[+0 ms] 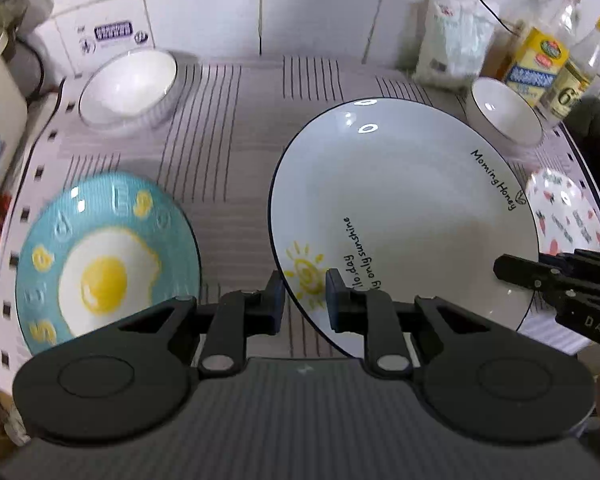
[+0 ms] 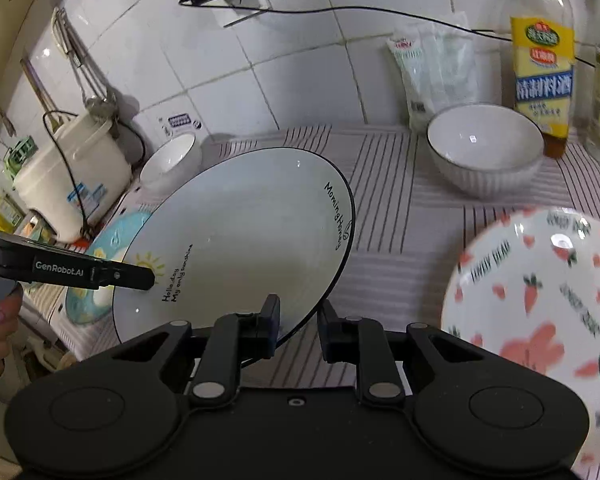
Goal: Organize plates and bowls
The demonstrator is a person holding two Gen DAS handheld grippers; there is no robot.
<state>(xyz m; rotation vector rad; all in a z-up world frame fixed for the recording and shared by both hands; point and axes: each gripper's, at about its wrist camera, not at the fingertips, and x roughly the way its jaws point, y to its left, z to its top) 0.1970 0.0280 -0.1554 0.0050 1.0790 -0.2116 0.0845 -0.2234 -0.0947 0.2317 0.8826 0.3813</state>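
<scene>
A large white plate [image 1: 400, 220] with a sun drawing and black lettering hangs tilted above the striped cloth, held by both grippers. My left gripper [image 1: 303, 300] is shut on its near rim by the sun. My right gripper [image 2: 299, 320] is shut on the opposite rim of the same plate [image 2: 240, 232]. Each gripper shows in the other's view: the right gripper [image 1: 502, 269] and the left gripper [image 2: 150, 278]. A blue fried-egg plate [image 1: 100, 264] lies at the left, a carrot-print plate [image 2: 540, 300] at the right. One white bowl [image 1: 128, 84] sits back left, another white bowl [image 2: 484, 148] back right.
The striped cloth [image 1: 236, 128] covers the counter up to a tiled wall. Oil bottles [image 2: 542, 64] and a plastic bag [image 2: 432, 68] stand at the back right. A white pot [image 2: 72, 176] with a cable sits at the left, under hanging utensils.
</scene>
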